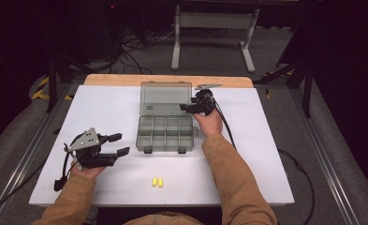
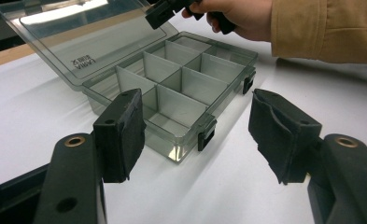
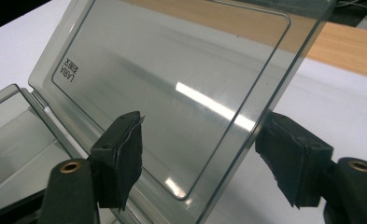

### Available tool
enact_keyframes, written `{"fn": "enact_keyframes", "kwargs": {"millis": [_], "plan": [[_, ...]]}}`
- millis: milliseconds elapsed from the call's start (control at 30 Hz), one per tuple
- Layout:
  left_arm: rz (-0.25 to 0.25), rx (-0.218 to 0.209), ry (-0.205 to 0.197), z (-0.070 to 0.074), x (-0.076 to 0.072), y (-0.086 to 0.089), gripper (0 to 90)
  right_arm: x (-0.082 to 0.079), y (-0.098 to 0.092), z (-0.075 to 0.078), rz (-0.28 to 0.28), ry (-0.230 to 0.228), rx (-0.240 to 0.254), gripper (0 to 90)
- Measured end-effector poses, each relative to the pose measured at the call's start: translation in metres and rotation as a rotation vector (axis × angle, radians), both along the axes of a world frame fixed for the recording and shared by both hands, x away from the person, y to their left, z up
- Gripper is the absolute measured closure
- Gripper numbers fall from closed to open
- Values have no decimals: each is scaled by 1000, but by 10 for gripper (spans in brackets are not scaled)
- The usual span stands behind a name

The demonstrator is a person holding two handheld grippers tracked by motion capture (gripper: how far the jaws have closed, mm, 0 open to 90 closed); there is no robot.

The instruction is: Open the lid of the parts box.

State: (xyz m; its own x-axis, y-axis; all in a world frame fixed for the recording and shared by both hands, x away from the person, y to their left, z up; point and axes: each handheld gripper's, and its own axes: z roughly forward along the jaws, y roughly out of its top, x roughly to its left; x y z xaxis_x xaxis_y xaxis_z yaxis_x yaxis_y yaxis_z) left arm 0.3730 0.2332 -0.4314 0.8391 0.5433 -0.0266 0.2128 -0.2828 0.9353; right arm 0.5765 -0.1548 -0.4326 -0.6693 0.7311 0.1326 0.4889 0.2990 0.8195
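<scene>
Both tool (image 3: 197,161) pads astride lid (image 3: 172,84) edge

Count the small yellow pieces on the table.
2. Both yellow pieces lie side by side on the white table, near its front edge, in front of the open compartment box. None visible inside its compartments.

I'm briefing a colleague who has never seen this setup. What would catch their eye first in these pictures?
First the clear grey compartment box at the middle of the white table, its lid swung up and back. The right gripper sits at that lid's right edge, which stands between its spread fingers, with no press to be seen. Then two small yellow pieces lie near the front edge, and the left gripper hovers open to the box's left.
</scene>
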Motion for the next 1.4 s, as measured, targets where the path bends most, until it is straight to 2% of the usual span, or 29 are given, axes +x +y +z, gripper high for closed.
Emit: {"fn": "enact_keyframes", "kwargs": {"millis": [400,767,900,933,1167,1333,1400], "plan": [[0,0,0,0,0,0,362,3,0,-8,0,48,-5,297],[-6,1,-4,0,1,0,361,1,-4,-7,-23,52,-16,286],[-11,-2,-7,1,1,1,355,-5,-7,1,-32,27,-40,273],[-12,-2,-6,1,2,1,352,-11,-10,7,-31,-20,-57,268],[-12,-15,-10,3,3,0,290,-40,-25,33,1,-124,-40,173],[-20,-47,-4,6,4,-1,187,-71,-36,53,56,-201,23,96],[-12,-42,-5,7,3,-2,133,-82,-39,59,79,-229,41,90]]}}
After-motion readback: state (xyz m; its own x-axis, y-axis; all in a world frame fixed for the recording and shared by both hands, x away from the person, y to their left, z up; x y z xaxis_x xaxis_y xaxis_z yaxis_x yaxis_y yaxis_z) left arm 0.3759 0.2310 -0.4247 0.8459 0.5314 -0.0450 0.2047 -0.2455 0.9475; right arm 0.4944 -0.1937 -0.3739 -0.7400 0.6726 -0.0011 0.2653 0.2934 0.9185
